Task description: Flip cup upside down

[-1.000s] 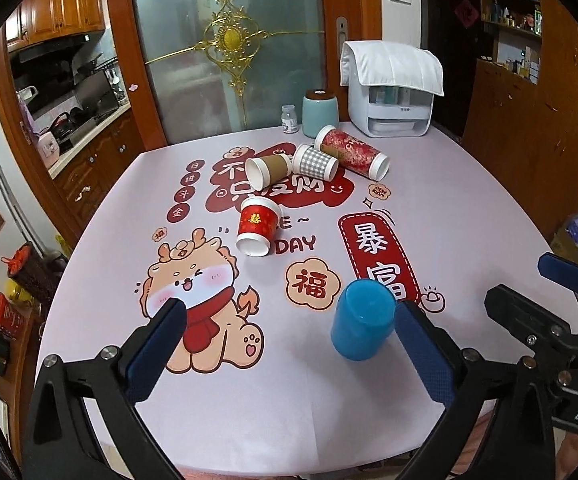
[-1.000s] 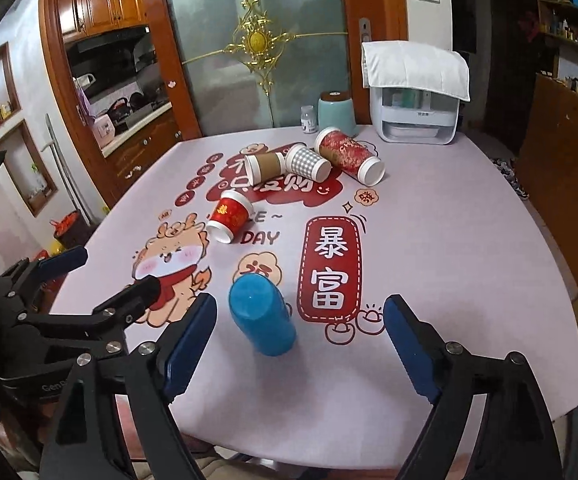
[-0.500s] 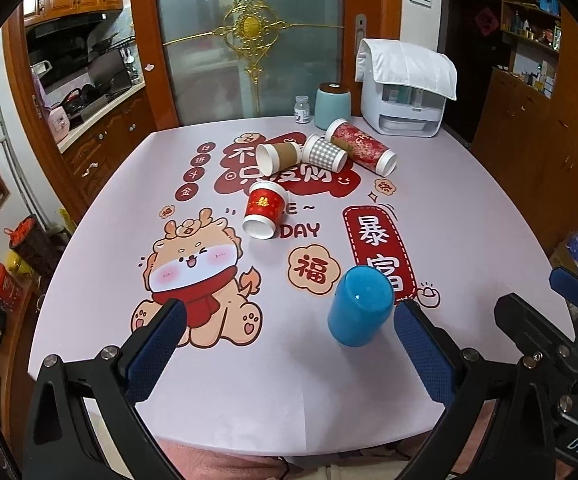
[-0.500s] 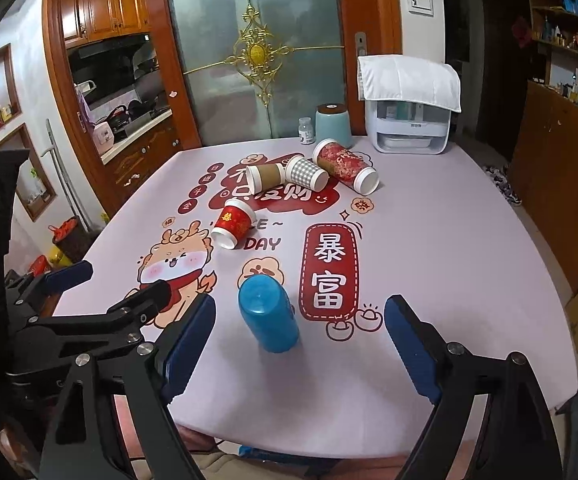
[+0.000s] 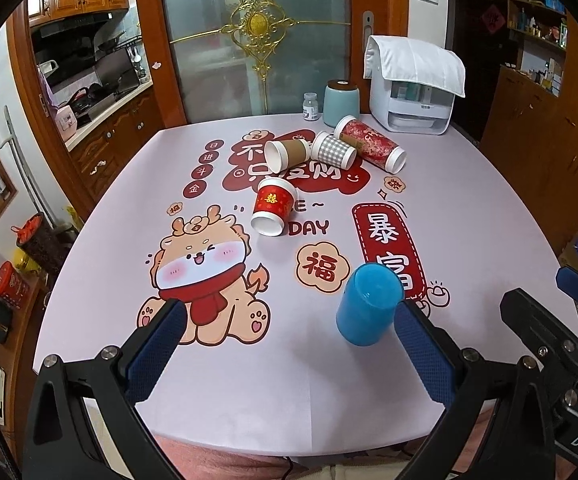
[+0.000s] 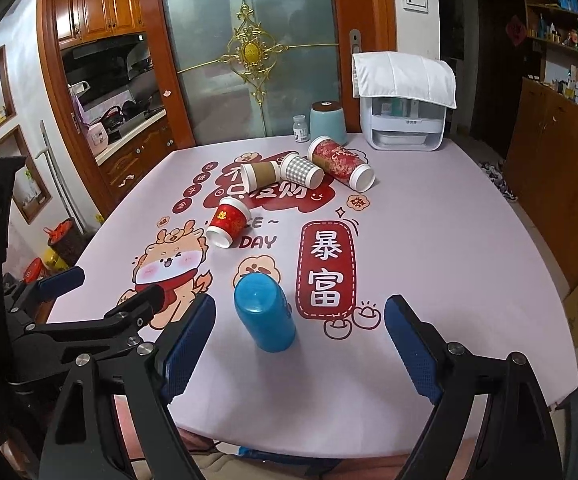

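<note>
Both grippers released, blue cup (image 5: 370, 307) inverted on table (image 5: 469, 208)
Left gripper (image 5: 289, 354) spread, cup just inside its right pad; only right wrist view shows right gripper (image 6: 301, 354) gaping, cup standing free between its fingers

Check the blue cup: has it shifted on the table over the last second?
No. The blue cup stands inverted between the round 福 badge and the red 暴富 banner, just as before; only the cameras pulled back.
</note>
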A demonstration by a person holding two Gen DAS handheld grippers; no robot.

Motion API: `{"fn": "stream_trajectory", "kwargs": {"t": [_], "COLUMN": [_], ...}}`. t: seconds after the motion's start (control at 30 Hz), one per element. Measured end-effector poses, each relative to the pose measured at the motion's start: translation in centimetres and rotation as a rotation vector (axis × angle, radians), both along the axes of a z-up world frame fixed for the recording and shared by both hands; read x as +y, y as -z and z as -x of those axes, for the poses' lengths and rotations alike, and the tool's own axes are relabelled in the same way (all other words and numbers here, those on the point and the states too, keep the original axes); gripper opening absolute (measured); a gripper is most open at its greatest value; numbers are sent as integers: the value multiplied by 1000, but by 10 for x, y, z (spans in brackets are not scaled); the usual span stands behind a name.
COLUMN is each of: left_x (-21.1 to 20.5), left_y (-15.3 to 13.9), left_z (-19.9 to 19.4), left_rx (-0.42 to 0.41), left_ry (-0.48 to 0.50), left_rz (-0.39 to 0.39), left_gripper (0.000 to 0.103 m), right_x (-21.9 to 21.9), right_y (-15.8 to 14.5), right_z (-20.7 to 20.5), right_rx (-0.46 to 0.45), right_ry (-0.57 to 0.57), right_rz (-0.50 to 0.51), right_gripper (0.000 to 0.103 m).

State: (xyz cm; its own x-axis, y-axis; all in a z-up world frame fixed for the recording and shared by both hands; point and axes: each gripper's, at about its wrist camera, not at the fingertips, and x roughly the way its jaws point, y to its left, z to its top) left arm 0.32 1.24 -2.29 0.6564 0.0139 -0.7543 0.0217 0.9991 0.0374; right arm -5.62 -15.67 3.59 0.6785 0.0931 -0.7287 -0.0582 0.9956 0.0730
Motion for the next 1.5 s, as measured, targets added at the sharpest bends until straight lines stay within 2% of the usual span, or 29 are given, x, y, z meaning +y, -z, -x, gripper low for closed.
{"fn": "stream_trajectory", "kwargs": {"t": [1.5], "left_x": [1], "left_y": [1], "left_z": [-10], "left_rx": [15], "left_ry": [5], "left_rz": [-6], "left_gripper": [102], "right_x": [4], "right_y": [12], "right_z": [-11], "right_rx": [12], "right_ry": [5], "right_rz": [-12], "right_gripper": [88]}}
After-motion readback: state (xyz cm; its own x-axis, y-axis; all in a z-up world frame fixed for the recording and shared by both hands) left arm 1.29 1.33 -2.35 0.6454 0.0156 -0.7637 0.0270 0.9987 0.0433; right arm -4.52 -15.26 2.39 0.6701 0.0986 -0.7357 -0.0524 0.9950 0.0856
